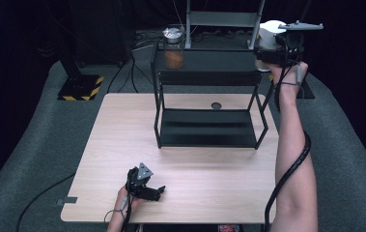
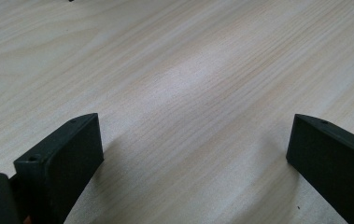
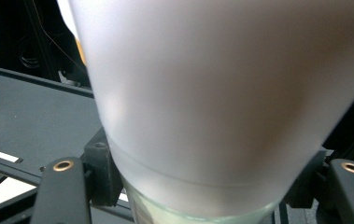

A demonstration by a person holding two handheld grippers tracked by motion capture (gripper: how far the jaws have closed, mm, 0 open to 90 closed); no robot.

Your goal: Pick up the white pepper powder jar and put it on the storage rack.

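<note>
High view: right gripper [image 1: 271, 54] fingers clamp an upright white cup [image 1: 269, 34] over the rack's [image 1: 204, 60] top shelf; left gripper [image 1: 159, 192] fingers open.

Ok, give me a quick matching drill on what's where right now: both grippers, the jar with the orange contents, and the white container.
Things:
1. left gripper
2. right gripper
3. jar with orange contents
4. white container

Places or states:
a. stands on the left end of the black rack's top shelf
b. open, low over the wooden table
c. clamped between two black jaws
d. shut, raised at the rack's right end

Pairs: 1-b, 2-d, 3-a, 4-c
</note>
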